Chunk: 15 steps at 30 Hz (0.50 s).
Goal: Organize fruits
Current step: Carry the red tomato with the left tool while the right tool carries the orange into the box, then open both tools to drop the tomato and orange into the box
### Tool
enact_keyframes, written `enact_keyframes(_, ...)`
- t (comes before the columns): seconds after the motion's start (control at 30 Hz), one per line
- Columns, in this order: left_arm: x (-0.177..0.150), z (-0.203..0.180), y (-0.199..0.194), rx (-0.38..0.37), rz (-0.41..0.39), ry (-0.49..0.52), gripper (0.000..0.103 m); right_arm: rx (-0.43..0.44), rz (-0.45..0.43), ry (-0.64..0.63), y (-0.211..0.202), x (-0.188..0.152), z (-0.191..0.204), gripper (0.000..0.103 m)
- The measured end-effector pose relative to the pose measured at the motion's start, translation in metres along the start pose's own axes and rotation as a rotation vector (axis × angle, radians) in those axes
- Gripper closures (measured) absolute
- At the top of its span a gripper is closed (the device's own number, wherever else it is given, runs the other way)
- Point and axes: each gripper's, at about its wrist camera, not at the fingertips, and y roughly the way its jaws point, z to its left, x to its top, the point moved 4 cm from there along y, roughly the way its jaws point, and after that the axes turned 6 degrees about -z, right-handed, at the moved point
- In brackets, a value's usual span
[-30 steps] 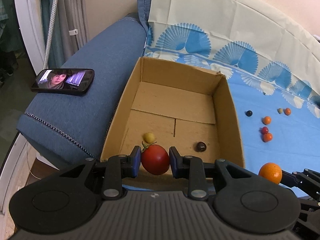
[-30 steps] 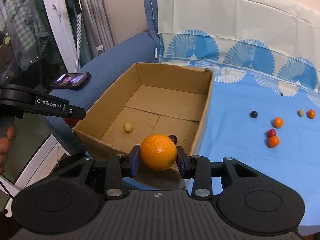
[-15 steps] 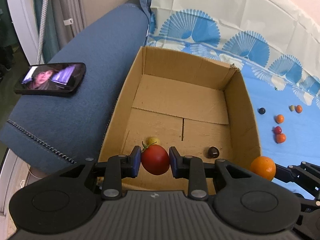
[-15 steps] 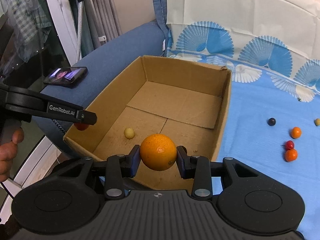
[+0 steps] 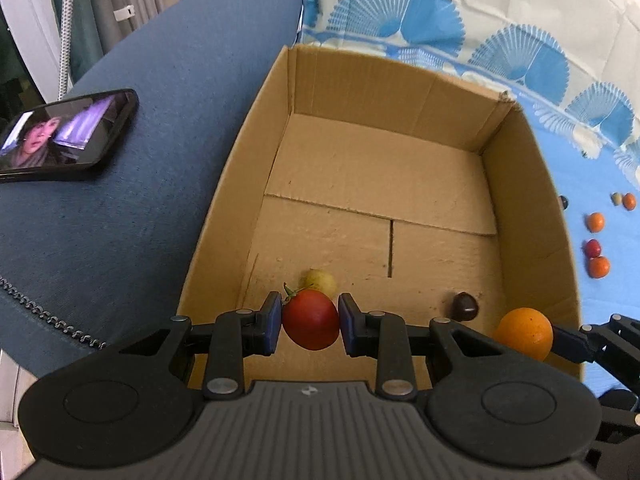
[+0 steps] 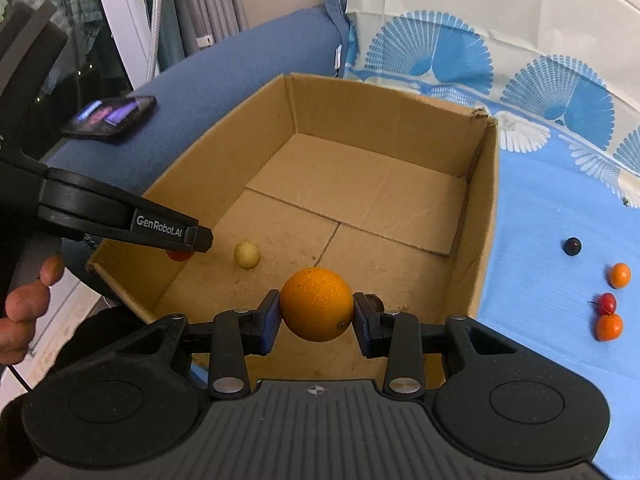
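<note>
An open cardboard box (image 5: 520, 184) (image 6: 480, 216) lies on the blue patterned cloth. My left gripper (image 5: 310, 324) is shut on a red tomato (image 5: 311, 325) above the box's near left corner. My right gripper (image 6: 316, 312) is shut on an orange (image 6: 316, 304) above the near edge of the box; the orange also shows in the left wrist view (image 5: 524, 332). Inside the box lie a small yellow fruit (image 5: 320, 280) (image 6: 247, 255) and a dark round fruit (image 5: 465, 306). Several small orange, red and dark fruits (image 6: 608, 312) (image 5: 596, 240) lie on the cloth right of the box.
A phone (image 5: 64, 136) (image 6: 110, 118) with a lit screen lies on the blue sofa arm (image 5: 160, 120) left of the box. The left gripper's arm (image 6: 120, 220) reaches over the box's left wall. Curtains and a window frame stand at the far left.
Both grippers have moved forward and closer over the near end of the box, each keeping its fruit. The fruits inside the box have not moved.
</note>
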Motion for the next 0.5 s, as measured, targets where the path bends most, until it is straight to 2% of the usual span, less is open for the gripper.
enact_keyframes(0.4,-0.003,0.001,0.037,0.028,0.055,0.033,0.069,-0.004,0.048,-0.058,0.037,-0.006,-0.004,0.064)
enact_keyframes(0.5,-0.003,-0.002,0.044,0.01,0.062,0.057,0.066,0.005,0.056,-0.074,0.043,-0.007,-0.004,0.063)
